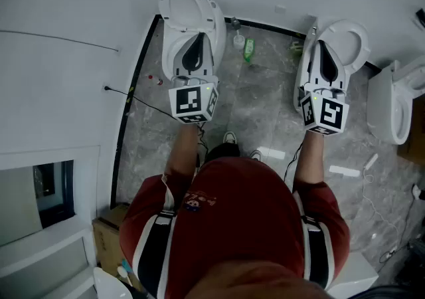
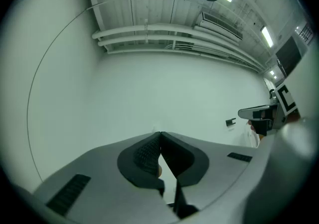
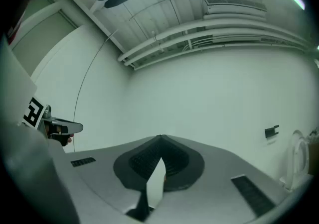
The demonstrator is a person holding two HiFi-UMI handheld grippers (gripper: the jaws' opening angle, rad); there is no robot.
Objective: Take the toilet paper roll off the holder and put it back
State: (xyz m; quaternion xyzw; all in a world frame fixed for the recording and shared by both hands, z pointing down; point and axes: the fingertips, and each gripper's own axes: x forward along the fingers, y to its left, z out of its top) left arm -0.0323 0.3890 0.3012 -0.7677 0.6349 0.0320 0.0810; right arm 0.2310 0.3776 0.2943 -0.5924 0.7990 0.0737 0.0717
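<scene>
Dark ribbed pads [image 2: 143, 152] on the left hand-held gripper [image 2: 160, 134]: pressed together at the tips, nothing between them. Right hand-held gripper [image 3: 159, 138]: jaws likewise pressed together, empty.

Head view: both hand-held grippers are held out in front of the person, side by side and well apart. Each carries its marker cube, left [image 1: 192, 103] and right [image 1: 327, 113], at the near end. Each one shows at the edge of the other's view. Both point at a plain white wall [image 1: 80, 12].

Wall: one small dark bracket [image 3: 271, 131] is fixed to it, to the right of the right hand-held gripper's line. Whether this is the holder cannot be told. A thin black cable [image 1: 143, 103] runs down the wall on the left side.

Toilet paper roll: cannot be picked out in any view, so its place is undetermined.

Floor [image 1: 265, 105]: grey marbled tile. A green bottle [image 1: 248, 50] lies near the foot of the wall, between the two hand-held grippers as seen from above. A white toilet [image 1: 392, 105] stands at the right. A cardboard box [image 1: 106, 234] sits at the lower left, beside the person's red shirt [image 1: 246, 224].
</scene>
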